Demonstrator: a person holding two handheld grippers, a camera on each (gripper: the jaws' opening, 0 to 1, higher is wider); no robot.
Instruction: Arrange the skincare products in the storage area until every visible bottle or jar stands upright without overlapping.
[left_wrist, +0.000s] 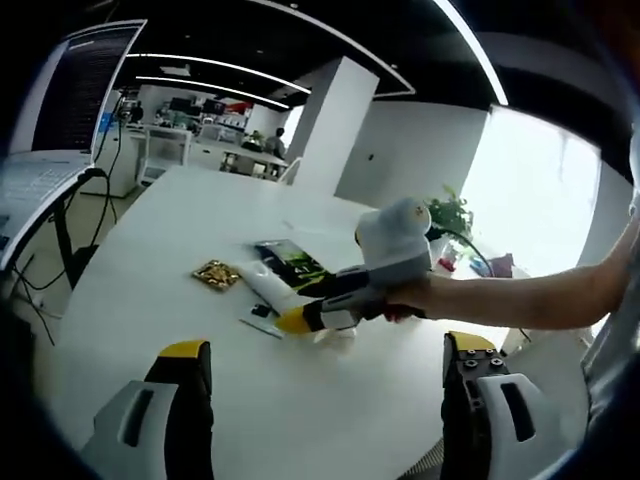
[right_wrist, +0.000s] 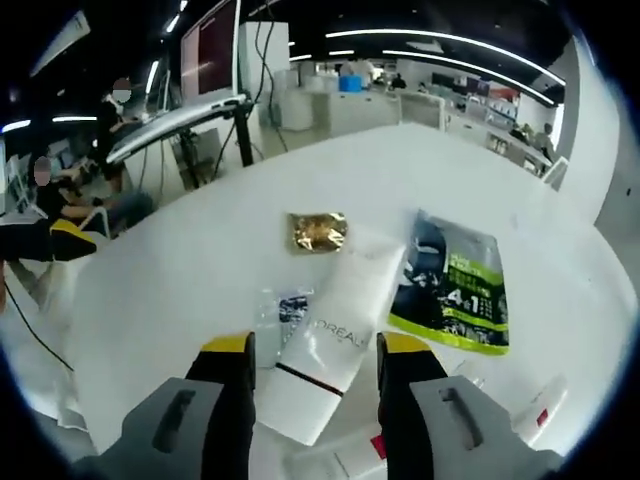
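Between the right gripper (right_wrist: 314, 360) jaws, spread w/ a gap each side, lies a white tube (right_wrist: 335, 345) flat on the white table (right_wrist: 200, 260), cap end nearest the camera; jaw tips sit just beside it, contact can't be told. Just ahead of the tube's far end is a small gold packet (right_wrist: 317, 231); to the jaws' right lies a dark-and-green pouch (right_wrist: 455, 285), flat; left of the tube a small clear sachet (right_wrist: 275, 318). Near the right jaw's base lies another white item w/ red markings (right_wrist: 535, 405), partly cut off. In the left gripper view, the left gripper (left_wrist: 327, 360) hangs spread over bare table, nothing between its jaws. Ahead of it the right gripper comes in from the right, held by a hand (left_wrist: 415, 296), its yellow tips down at the tube (left_wrist: 268, 283); gold packet (left_wrist: 216, 274) and pouch (left_wrist: 292, 262) lie beyond.
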